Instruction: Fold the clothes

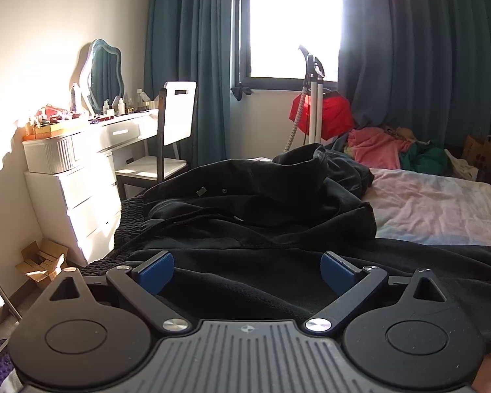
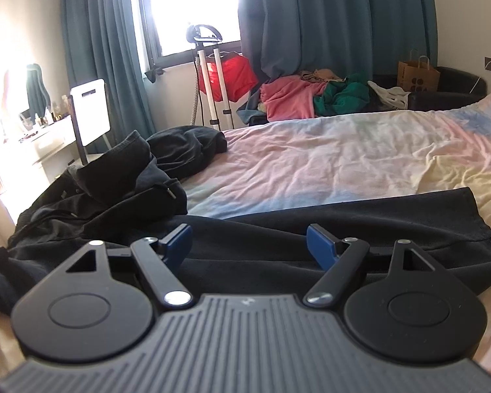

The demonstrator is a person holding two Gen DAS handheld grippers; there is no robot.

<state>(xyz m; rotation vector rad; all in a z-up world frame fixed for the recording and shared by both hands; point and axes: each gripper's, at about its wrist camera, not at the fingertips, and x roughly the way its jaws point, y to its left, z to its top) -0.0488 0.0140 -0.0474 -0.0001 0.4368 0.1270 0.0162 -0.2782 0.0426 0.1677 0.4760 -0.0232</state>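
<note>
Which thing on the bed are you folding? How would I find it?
Look at the bed with its pastel sheet. Along its near edge lies the black garment, spread flat under both open grippers. Unlike the crumpled black clothes beside it, it is smoothed out.

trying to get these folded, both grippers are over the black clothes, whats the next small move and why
Probably lower both and close on the near edge of the black garment. The left gripper and right gripper hang open just above the cloth, holding nothing, and it lies flat across the bed.

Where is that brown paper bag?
In the right wrist view, the brown paper bag stands far right beyond the bed, beside the green clothes.
</note>
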